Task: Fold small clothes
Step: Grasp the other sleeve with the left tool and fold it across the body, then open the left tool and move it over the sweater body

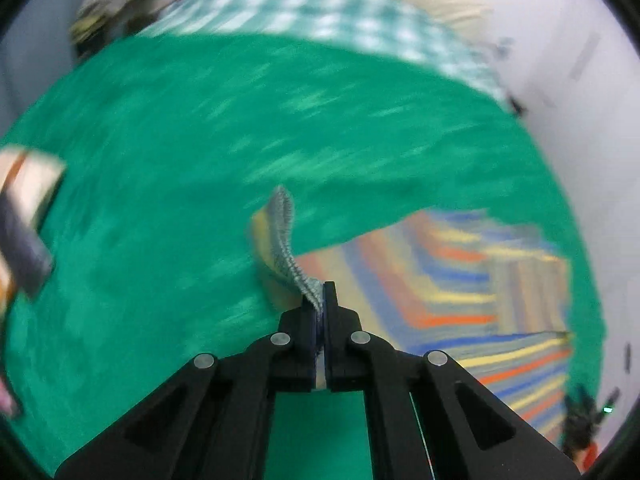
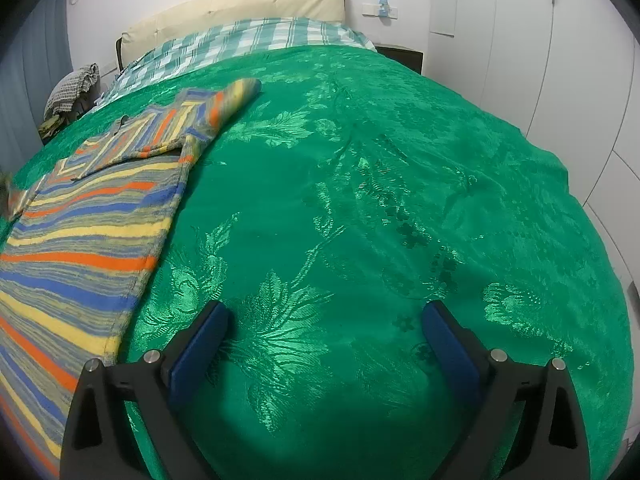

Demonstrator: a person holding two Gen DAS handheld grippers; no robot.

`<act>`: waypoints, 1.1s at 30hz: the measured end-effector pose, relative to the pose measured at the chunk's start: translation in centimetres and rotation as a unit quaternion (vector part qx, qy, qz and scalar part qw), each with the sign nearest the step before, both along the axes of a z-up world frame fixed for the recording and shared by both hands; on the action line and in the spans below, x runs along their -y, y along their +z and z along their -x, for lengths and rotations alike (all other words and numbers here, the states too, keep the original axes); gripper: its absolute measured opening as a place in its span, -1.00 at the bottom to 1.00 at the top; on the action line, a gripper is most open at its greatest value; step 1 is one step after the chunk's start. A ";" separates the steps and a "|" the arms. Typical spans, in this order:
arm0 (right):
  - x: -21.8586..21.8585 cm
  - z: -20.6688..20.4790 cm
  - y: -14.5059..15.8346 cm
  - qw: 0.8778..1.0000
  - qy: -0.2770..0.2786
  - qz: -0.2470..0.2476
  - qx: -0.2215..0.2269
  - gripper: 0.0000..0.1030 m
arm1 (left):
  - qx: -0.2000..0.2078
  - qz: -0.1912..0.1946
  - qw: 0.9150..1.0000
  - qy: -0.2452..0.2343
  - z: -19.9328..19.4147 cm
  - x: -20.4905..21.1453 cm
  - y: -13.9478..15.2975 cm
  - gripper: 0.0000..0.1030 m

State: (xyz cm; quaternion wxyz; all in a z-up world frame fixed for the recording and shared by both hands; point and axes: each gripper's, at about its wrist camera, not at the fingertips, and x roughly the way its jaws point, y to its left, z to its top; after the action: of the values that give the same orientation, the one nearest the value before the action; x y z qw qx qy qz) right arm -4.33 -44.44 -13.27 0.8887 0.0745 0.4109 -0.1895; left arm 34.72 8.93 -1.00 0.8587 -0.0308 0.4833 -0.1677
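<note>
A small striped knit sweater point(image 2: 84, 216) in blue, orange, yellow and grey lies on the green bedspread point(image 2: 360, 200), at the left of the right wrist view, with one sleeve folded across its chest. In the blurred left wrist view the sweater point(image 1: 480, 300) spreads to the right. My left gripper point(image 1: 323, 300) is shut on the ribbed cuff point(image 1: 286, 236) of a sleeve and holds it lifted above the bedspread point(image 1: 200, 160). My right gripper point(image 2: 324, 320) is open and empty, low over bare bedspread to the right of the sweater.
A teal checked sheet point(image 2: 248, 40) and a cream headboard point(image 2: 240, 4) are at the far end of the bed. A pile of clothes point(image 2: 70, 92) sits at the far left. White wardrobe doors point(image 2: 560, 60) stand on the right. A boxy object point(image 1: 24, 216) lies at the left edge.
</note>
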 end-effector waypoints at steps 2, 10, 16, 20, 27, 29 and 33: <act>0.0 0.0 0.0 1.000 0.000 -0.001 0.000 0.88 | 0.018 0.023 0.999 -0.042 0.2 4.6 2.3 -0.99; 0.0 0.0 0.0 1.000 0.000 -0.001 0.001 0.89 | 0.026 0.092 0.982 -0.164 3.7 22.1 0.2 -0.82; 0.0 0.0 0.0 1.000 0.000 -0.001 0.001 0.89 | -0.071 0.090 0.981 -0.156 11.4 24.5 -8.3 0.27; -0.1 0.0 0.0 1.000 0.000 -0.001 0.001 0.89 | -0.060 0.063 0.982 -0.166 19.5 18.0 -9.6 0.39; -0.1 -0.1 0.0 1.000 0.000 0.002 0.000 0.90 | -0.016 0.025 0.997 -0.064 23.9 5.5 -8.3 0.60; -0.1 -0.1 0.0 1.000 0.000 0.004 -0.001 0.90 | -0.001 0.009 1.000 -0.029 24.6 3.5 -8.9 0.63; 0.0 -0.2 0.0 1.000 0.000 0.004 -0.001 0.90 | -0.004 0.003 0.999 0.032 24.9 -0.6 -10.8 0.63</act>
State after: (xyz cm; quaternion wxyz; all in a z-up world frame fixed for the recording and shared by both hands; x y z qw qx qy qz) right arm -4.16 -44.43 -13.29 0.8887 0.0707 0.4109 -0.1909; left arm 9.84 9.53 -11.82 0.8616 -0.0496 0.4848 -0.1419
